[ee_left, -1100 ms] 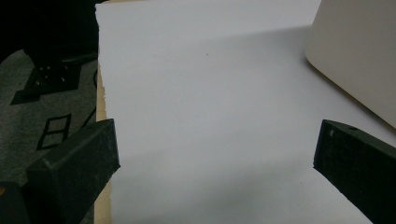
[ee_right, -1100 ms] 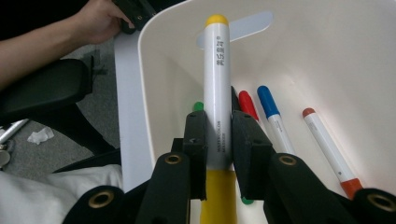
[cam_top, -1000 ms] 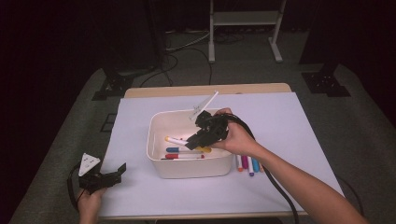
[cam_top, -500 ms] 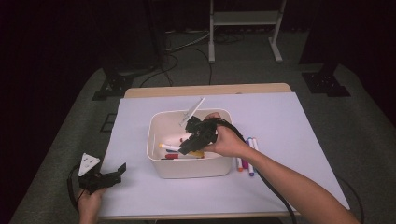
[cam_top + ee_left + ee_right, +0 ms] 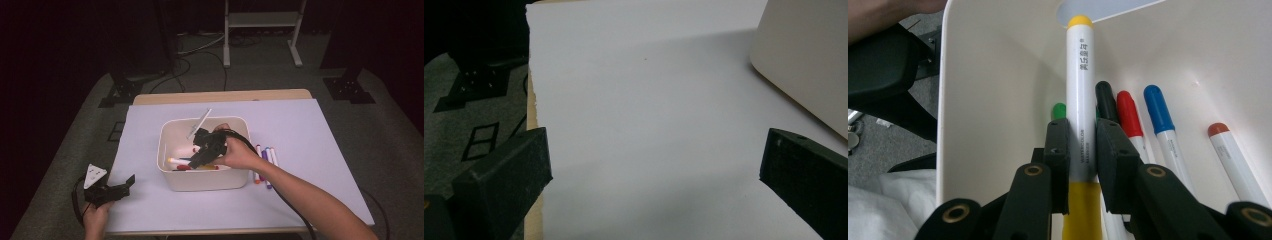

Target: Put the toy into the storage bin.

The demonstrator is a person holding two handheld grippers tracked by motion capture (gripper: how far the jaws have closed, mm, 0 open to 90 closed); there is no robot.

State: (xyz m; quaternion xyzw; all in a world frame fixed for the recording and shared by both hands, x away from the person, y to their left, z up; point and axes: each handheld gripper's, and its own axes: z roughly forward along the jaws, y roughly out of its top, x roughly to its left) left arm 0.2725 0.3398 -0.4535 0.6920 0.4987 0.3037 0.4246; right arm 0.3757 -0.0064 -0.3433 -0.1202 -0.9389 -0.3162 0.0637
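Inside the white bin [image 5: 998, 75], the right gripper [image 5: 1082, 145] clamps its fingers on the yellow marker [image 5: 1081, 90]; it should lower it flat beside the others before releasing, while the left gripper [image 5: 654, 165] rests spread apart

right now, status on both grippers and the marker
Right gripper shut on yellow marker, inside white bin. Left gripper open, idle on table. Nothing blocking.

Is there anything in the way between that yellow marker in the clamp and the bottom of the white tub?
Nothing visible blocks it. The right hand-held gripper holds the yellow marker inside the white tub; the other markers lie beside it on the floor.
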